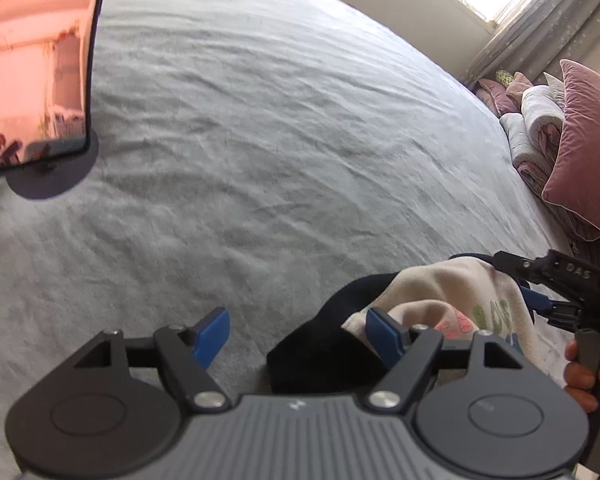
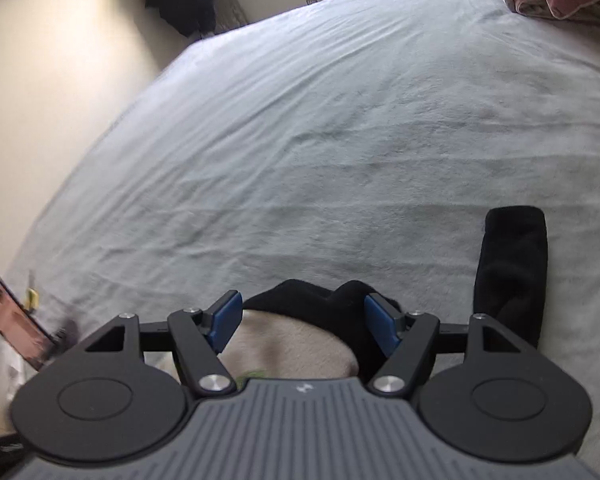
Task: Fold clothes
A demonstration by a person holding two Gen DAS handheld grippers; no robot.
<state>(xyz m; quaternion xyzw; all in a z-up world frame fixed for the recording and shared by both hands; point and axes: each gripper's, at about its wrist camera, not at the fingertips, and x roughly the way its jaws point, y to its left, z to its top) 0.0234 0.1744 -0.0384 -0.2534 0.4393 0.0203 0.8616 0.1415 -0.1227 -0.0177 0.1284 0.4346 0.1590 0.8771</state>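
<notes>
Hovering wide open and holding nothing, the left gripper (image 1: 296, 334) and right gripper (image 2: 302, 322) are hanging over a cream-and-black garment (image 1: 432, 300) lying bunched at the near edge of the grey bed (image 1: 260, 140), so the folding is looking only partly done.

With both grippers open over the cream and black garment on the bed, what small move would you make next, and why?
Probably lower the left gripper onto the nearest edge of the cream and black garment and close on it. Both it and the right gripper are open and hold nothing, the garment lies bunched rather than flat on the grey bedspread, and one black part stretches off to the side, so it needs spreading first.
</notes>
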